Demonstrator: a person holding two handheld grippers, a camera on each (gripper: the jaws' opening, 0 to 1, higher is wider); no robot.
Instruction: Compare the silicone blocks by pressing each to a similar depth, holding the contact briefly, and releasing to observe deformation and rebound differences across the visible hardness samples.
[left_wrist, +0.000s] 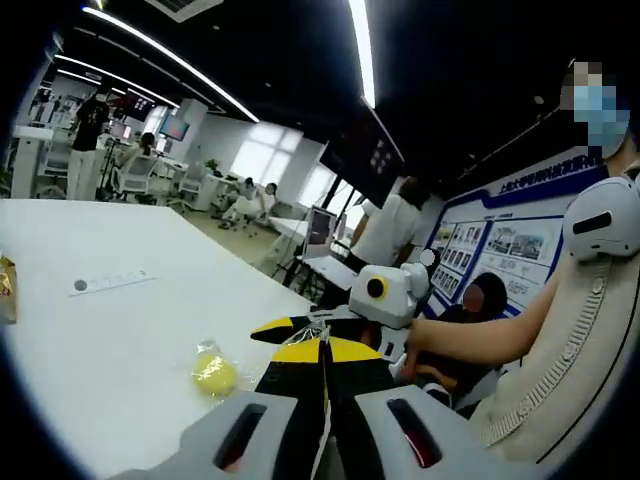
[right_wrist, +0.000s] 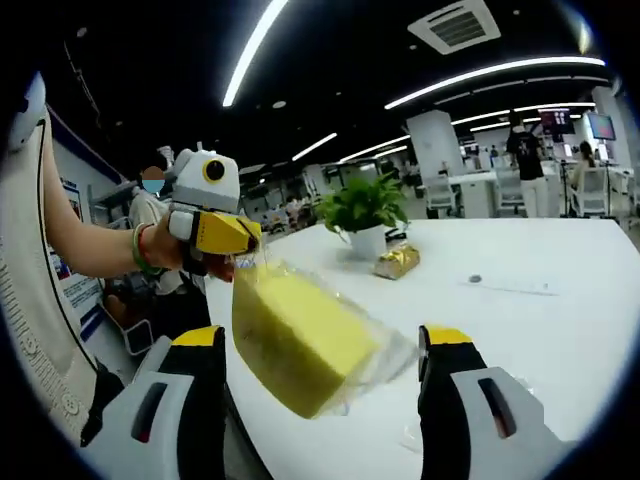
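A pale yellow silicone block (right_wrist: 300, 340) in a clear plastic bag hangs above the white table's edge, between the wide-apart jaws of my right gripper (right_wrist: 320, 335), which is open and not squeezing it. My left gripper (right_wrist: 248, 240), held by a hand, comes in from the left and is shut on the bag's top corner. In the left gripper view its yellow-and-black jaws (left_wrist: 325, 350) are pressed together on a thin plastic edge. A fingertip (left_wrist: 285, 328) of the right gripper shows just beyond them.
A small yellow wrapped sample (left_wrist: 213, 373) lies on the white table (left_wrist: 120, 320) near a pale ruler strip (left_wrist: 110, 283). Farther along stand a potted plant (right_wrist: 360, 215) and a gold-wrapped item (right_wrist: 397, 260). A person's arm (left_wrist: 480, 335) is close on the right. Other people stand in the background.
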